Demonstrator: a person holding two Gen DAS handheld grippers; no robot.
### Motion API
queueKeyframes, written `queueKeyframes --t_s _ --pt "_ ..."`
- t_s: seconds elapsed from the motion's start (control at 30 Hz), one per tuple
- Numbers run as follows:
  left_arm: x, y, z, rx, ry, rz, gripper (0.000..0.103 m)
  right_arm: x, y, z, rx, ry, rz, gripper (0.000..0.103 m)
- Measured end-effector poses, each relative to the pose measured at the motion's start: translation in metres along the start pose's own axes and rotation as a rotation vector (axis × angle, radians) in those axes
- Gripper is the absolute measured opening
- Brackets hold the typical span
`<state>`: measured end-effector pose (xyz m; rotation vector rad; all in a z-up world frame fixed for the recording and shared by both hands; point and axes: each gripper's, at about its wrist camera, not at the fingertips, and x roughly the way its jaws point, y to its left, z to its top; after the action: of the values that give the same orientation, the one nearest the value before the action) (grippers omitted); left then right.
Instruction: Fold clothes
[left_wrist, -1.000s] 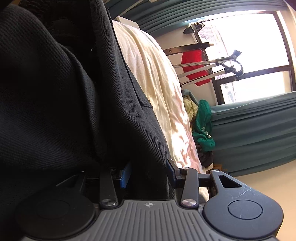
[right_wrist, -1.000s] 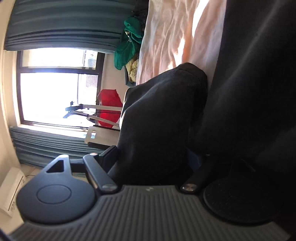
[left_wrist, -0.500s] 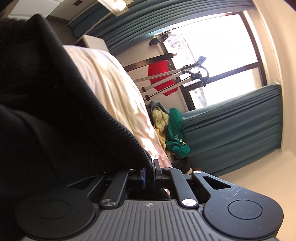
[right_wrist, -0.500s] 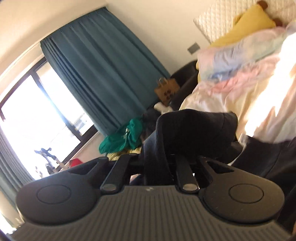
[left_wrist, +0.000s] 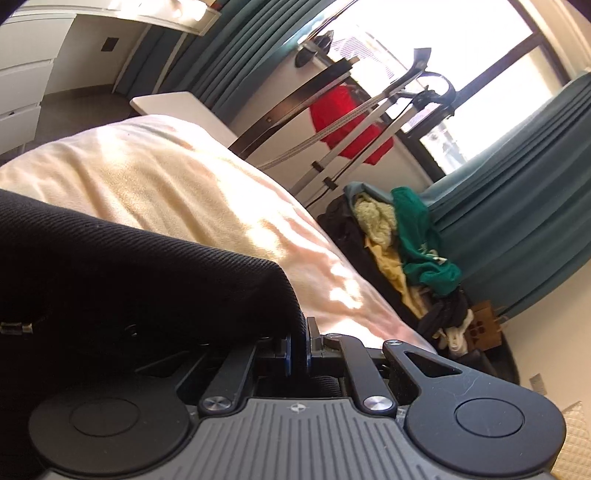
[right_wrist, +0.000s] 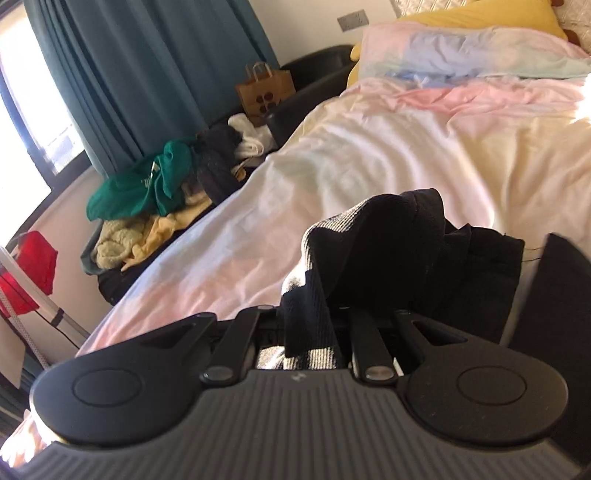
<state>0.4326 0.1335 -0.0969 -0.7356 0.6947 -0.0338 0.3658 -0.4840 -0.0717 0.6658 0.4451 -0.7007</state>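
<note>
A black garment (left_wrist: 140, 280) fills the left of the left wrist view, its edge running down into my left gripper (left_wrist: 298, 349), whose blue-padded jaws are nearly closed on the cloth's corner. In the right wrist view the same black garment (right_wrist: 388, 258) bunches up over my right gripper (right_wrist: 310, 332), which is shut on a fold of it. The fingertips are hidden by the cloth. The garment hangs just above the bed's cream and pink sheet (right_wrist: 369, 147).
A pile of clothes with a green top (right_wrist: 147, 184) lies beside the bed, also in the left wrist view (left_wrist: 417, 240). A paper bag (right_wrist: 264, 92), teal curtains (right_wrist: 147, 66), pillows (right_wrist: 461, 40) and a metal rack with a red garment (left_wrist: 351, 118) stand around.
Both grippers have swung from a sideways tilt to nearly level. The left jaws closed from wide apart to nearly shut on the cloth's edge. The garment dropped lower and uncovers the bed.
</note>
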Motion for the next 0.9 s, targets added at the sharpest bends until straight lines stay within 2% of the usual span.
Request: queueKeyframes --t_s 0.03,0.1,0.2,0.23,0.3,0.33,0.37,0.4,0.47,0.63,0.7,0.83,0.9 --pt "0.020 0.003 0.004 -0.014 0.021 0.030 0.007 0.018 0.007 -0.001 -0.007 0.028 -0.004 0.015" --pt "0.050 0.010 0.007 -0.027 0.060 0.083 0.008 0.026 0.005 -0.003 -0.004 0.052 0.031 0.020" --pt "0.067 0.012 0.008 0.026 0.066 0.080 0.009 0.037 0.002 -0.006 0.001 0.088 0.085 0.027" --pt "0.070 0.011 0.009 0.057 0.060 0.070 0.014 0.041 0.001 -0.007 0.003 0.099 0.102 0.029" --pt "0.063 0.003 0.004 0.155 0.040 0.048 0.022 0.049 -0.001 -0.008 0.006 0.123 0.138 0.044" --pt "0.058 -0.002 0.000 0.207 0.031 0.038 0.029 0.043 -0.005 -0.004 -0.014 0.130 0.182 0.047" --pt "0.049 -0.006 -0.005 0.253 0.028 0.029 0.033 0.036 -0.011 0.001 -0.031 0.129 0.227 0.057" --pt "0.039 -0.008 -0.012 0.294 0.030 0.019 0.039 0.033 -0.011 0.000 -0.059 0.141 0.235 0.064" --pt "0.015 -0.013 -0.030 0.364 0.040 -0.016 0.040 0.028 -0.010 -0.001 -0.116 0.164 0.250 0.069" --pt "-0.043 -0.043 -0.087 0.571 0.043 -0.112 0.046 0.014 -0.009 -0.005 -0.260 0.223 0.288 0.070" --pt "-0.061 -0.054 -0.116 0.644 0.068 -0.139 0.048 0.009 -0.008 -0.007 -0.318 0.246 0.302 0.070" --pt "-0.068 -0.068 -0.176 0.801 0.106 -0.114 0.048 -0.003 -0.006 -0.010 -0.433 0.293 0.331 0.068" --pt "-0.061 -0.069 -0.199 0.879 0.132 -0.070 0.047 -0.008 -0.005 -0.012 -0.491 0.316 0.345 0.053"
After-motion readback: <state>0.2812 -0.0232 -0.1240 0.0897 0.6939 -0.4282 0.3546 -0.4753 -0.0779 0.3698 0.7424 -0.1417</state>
